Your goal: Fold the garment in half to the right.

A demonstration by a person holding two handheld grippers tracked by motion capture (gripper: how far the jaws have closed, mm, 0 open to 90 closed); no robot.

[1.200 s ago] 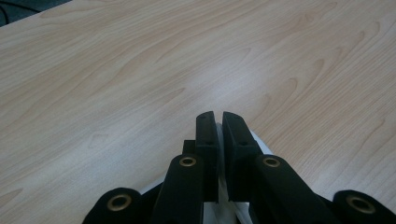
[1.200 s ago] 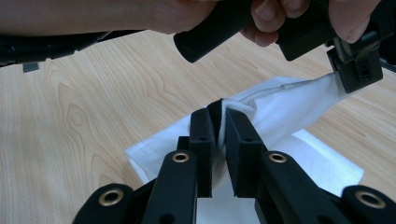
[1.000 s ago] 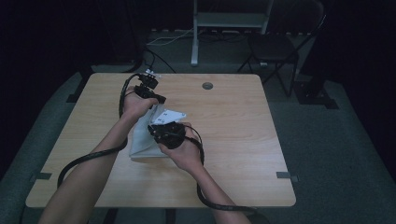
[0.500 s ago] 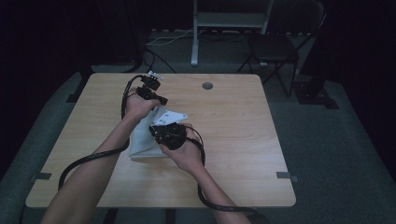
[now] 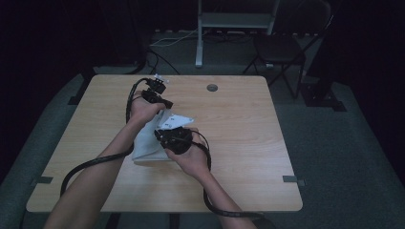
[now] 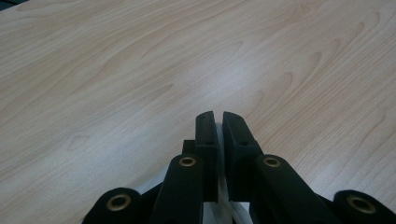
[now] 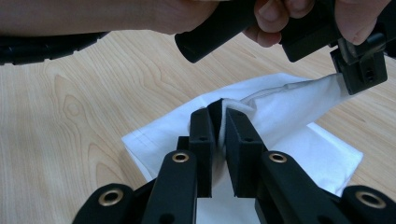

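Far left in the high view: bare part of the pale wooden table (image 5: 67,157), nothing on it.

Next along: left gripper (image 5: 165,106), black, held in the left hand (image 5: 142,109), near the back of the table. Jaws pinched together on a thin edge of the soft white folded cloth (image 5: 145,143). Same pinch close up in the left gripper view (image 6: 216,122): a sliver of white cloth (image 6: 219,172) squeezed between the two black jaws, only wood grain beyond.

Then the cloth itself: part flat on the table, part lifted up between the two grippers, near the middle and a bit left.

To the right of that: right gripper (image 5: 162,136), gripped by the right hand (image 5: 193,160), closer to the person. Jaws shut tight on a bunched fold of the cloth (image 7: 280,140), plain to see in the right gripper view (image 7: 219,116).

Possible trouble from here:
- Pulling apart too hard or too fast: thin edge could slip out of the left jaws.
- Uneven lifting: cloth may sag, twist or fold crooked.
- Black cable (image 5: 90,167) dragging over the cloth could mess up the flat part.
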